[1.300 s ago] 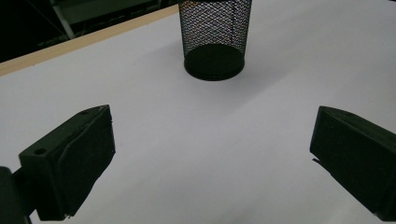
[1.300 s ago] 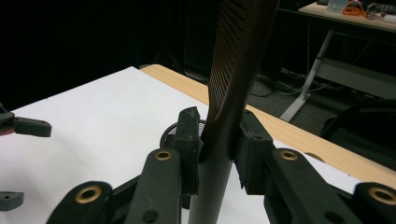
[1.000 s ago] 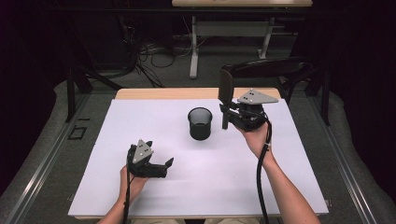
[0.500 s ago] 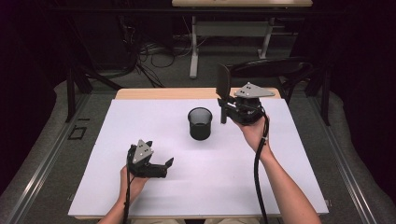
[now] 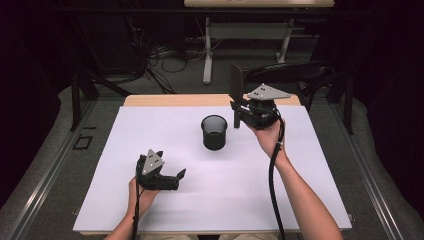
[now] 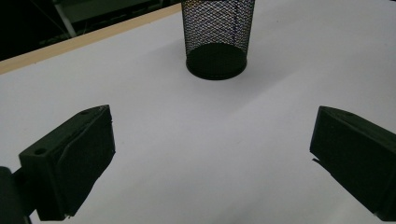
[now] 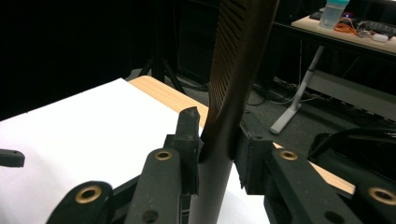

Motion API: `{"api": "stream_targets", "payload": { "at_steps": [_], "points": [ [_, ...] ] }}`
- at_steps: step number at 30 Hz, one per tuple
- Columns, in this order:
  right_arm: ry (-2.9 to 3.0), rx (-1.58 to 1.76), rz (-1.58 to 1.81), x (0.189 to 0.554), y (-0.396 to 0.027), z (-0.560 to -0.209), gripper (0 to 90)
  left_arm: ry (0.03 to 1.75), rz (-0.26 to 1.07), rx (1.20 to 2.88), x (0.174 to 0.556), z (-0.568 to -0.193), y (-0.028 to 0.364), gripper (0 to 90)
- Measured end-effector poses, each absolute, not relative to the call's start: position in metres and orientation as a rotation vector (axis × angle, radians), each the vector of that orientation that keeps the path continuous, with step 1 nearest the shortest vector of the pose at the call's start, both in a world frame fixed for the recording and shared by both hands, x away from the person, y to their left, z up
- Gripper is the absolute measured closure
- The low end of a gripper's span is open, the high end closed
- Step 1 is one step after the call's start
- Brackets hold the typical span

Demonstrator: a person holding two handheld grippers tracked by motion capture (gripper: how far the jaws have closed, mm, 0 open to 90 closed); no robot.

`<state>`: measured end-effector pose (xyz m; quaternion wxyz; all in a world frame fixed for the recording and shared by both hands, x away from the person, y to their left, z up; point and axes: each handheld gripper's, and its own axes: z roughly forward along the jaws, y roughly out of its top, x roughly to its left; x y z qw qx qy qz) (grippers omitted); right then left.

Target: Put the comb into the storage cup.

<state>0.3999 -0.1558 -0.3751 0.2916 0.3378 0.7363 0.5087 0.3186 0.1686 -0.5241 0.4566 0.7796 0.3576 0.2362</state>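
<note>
While my right fingers [image 5: 239, 106] stay out of contact with the worktop, they are clamped tight on the handle of a dark comb [image 5: 237, 86], which stands nearly upright with its long axis running up out of the grip and its toothed blade at the top. In the right gripper view the handle [image 7: 212, 186] sits pinched between both fingers [image 7: 187, 140]. The black mesh cup [image 5: 214, 132] stands upright on the worktop just to the left of and slightly nearer than that hand, mouth open upward, so I judge the comb must travel left and come down end-first into it. My right hand is by far the closer one. My left fingers [image 5: 176, 176] are spread wide and hold nothing, resting low on the near left, well apart from the cup [image 6: 215, 39]. The worktop [image 5: 310, 165] is a plain white sheet over a wooden top; beyond it the room is dark, with desk legs and cables on the floor.
</note>
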Motion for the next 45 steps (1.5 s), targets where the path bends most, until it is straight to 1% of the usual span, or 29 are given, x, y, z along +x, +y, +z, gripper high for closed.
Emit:
{"api": "stream_targets", "payload": {
  "at_steps": [14,22,45],
  "points": [
    [1.966,0.868,1.355,0.408,-0.145,-0.373,73.3,0.885,0.586,1.921,0.319,-0.524,0.169,0.1],
    [1.956,0.883,1.368,0.419,-0.145,-0.376,73.3,0.888,0.589,1.922,0.319,-0.524,0.17,0.2],
    [1.984,0.83,1.361,0.425,-0.122,-0.384,73.3,0.882,0.588,1.923,0.319,-0.524,0.169,0.1]
  ]
}}
